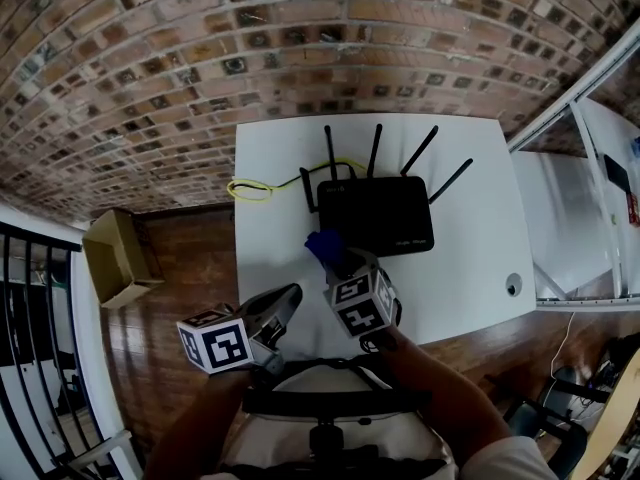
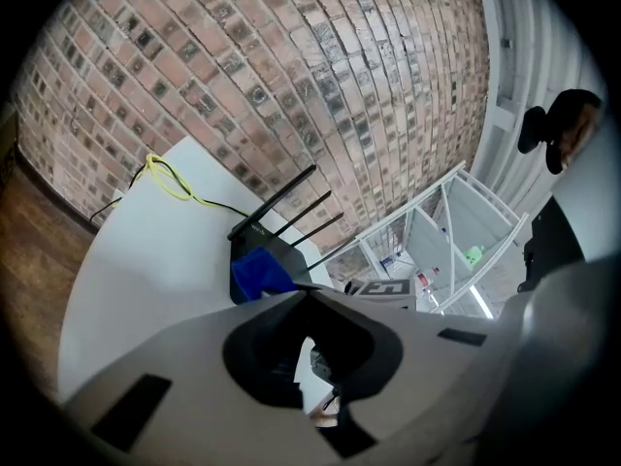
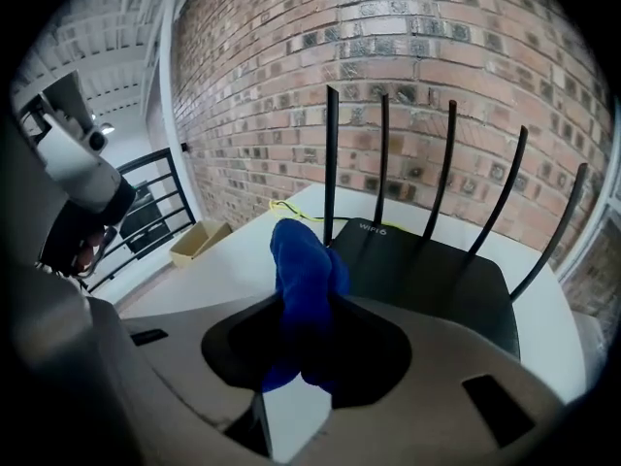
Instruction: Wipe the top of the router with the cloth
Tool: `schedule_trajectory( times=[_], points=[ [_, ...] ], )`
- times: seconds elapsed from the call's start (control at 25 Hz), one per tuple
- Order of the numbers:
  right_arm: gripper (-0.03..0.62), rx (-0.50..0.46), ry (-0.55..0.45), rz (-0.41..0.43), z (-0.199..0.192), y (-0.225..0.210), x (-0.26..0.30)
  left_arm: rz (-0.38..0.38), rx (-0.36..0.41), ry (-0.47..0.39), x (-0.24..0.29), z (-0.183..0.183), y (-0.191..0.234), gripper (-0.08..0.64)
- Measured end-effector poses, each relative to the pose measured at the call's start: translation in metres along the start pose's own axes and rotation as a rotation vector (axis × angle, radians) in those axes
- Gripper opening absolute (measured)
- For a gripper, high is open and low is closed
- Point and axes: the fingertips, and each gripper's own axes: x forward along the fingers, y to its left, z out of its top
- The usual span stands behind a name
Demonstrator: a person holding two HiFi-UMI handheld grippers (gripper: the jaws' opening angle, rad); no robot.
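Router (image 1: 378,213): black, five antennas, set on white table (image 1: 270,158) toward the wall.
Cloth (image 1: 322,247): blue, pinched between the closed jaws of the right gripper (image 1: 338,264), held by the router's near-left corner, presumably for wiping its top.
Left gripper (image 1: 283,306): jaws together, empty, kept clear.

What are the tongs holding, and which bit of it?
The right tongs pinch the blue cloth by its bunched lower end; the rest sticks up near the router. The left tongs hold nothing.
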Motion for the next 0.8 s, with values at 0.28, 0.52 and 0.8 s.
schedule_trajectory(
  times=[0.28, 0.52, 0.8],
  points=[
    [0.138, 0.047, 0.005, -0.022, -0.019, -0.030, -0.014, 0.005, 0.023, 0.006, 0.015, -0.007, -0.011, 0.003],
    [0.137, 0.021, 0.011, -0.045, -0.037, -0.064, -0.030, -0.019, 0.012, 0.023, 0.044, -0.018, -0.033, 0.003],
    [0.136, 0.019, -0.008, -0.050, -0.054, -0.101, -0.051, -0.037, 0.017, 0.025, 0.082, -0.026, -0.059, 0.003]
  ],
)
